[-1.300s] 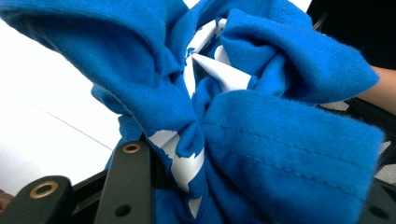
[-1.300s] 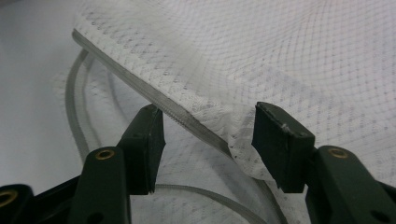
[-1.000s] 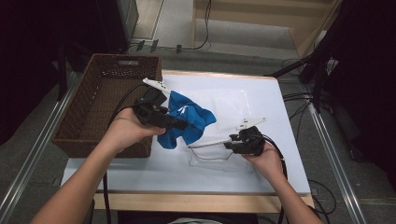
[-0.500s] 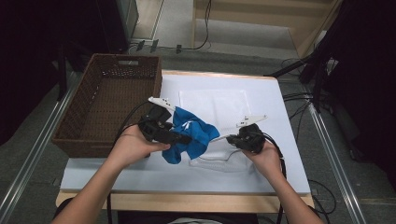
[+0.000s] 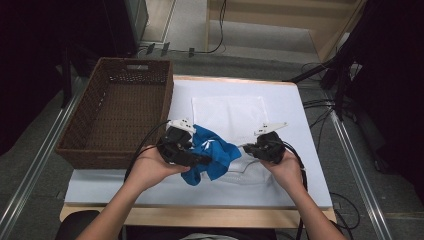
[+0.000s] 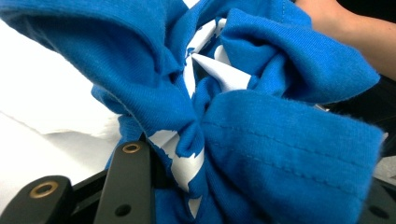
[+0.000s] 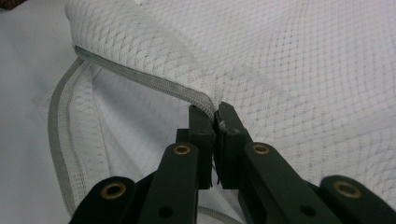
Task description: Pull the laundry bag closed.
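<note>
While we look down on the desk (image 5: 300,125), our left claw (image 5: 202,161) is clamped on a bunched blue cloth (image 5: 212,155) with white markings, holding it near the front of the desk, just beside the open mouth of a white mesh bag (image 5: 250,170). In the left gripper view the cloth (image 6: 243,121) bulges out from between the jaws. Our right claw (image 7: 215,122) has just been closing and now pinches the zipper edge of the mesh bag (image 7: 289,70), lifting that edge off the desk. A brown wicker basket (image 5: 117,117) stands at the left side of the desk, apart from both claws.
</note>
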A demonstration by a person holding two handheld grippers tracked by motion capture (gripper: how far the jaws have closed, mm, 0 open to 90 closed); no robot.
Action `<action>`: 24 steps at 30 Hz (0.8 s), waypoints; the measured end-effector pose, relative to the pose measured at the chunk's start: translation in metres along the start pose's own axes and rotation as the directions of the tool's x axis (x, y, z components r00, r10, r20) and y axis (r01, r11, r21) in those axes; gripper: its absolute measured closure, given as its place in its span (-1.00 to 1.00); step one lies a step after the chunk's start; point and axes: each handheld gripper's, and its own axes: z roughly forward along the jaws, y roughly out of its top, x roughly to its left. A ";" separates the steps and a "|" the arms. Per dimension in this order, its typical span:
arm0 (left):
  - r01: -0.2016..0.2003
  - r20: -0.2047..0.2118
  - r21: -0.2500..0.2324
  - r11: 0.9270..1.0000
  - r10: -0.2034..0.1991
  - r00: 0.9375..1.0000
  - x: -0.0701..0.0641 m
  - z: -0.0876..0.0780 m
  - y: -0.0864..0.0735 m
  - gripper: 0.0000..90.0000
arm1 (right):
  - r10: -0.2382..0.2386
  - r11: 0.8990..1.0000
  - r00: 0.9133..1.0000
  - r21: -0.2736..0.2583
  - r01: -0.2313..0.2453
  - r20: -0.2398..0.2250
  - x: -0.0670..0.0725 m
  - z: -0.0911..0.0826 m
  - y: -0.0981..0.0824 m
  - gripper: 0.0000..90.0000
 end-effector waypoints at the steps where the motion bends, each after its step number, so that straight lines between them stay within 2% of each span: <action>1: -0.001 0.001 0.001 1.000 0.001 1.000 -0.001 0.002 -0.001 0.18 | 0.000 1.000 1.000 -0.007 0.000 -0.001 0.000 0.000 0.000 0.96; 7: -0.016 -0.004 0.015 1.000 0.016 1.000 -0.005 0.010 -0.006 0.18 | -0.005 1.000 1.000 -0.028 0.005 0.000 0.002 -0.005 0.002 0.96; 15: -0.013 0.026 0.010 1.000 0.012 1.000 -0.014 0.026 -0.013 0.18 | -0.003 0.999 1.000 -0.054 0.003 -0.003 0.003 -0.015 0.004 0.95; 18: -0.037 0.026 0.016 0.999 0.037 0.999 -0.020 0.036 -0.015 0.19 | 0.004 0.999 1.000 -0.054 -0.004 -0.004 0.004 -0.016 0.006 0.95; 20: -0.065 0.025 0.001 0.998 0.065 0.998 -0.024 0.042 -0.017 0.19 | -0.004 0.998 1.000 -0.056 0.004 -0.003 0.005 -0.016 0.007 0.95; 24: -0.070 0.023 0.000 0.998 0.070 0.997 -0.028 0.050 -0.018 0.19 | -0.006 0.998 1.000 -0.065 0.006 0.002 0.005 -0.018 0.008 0.95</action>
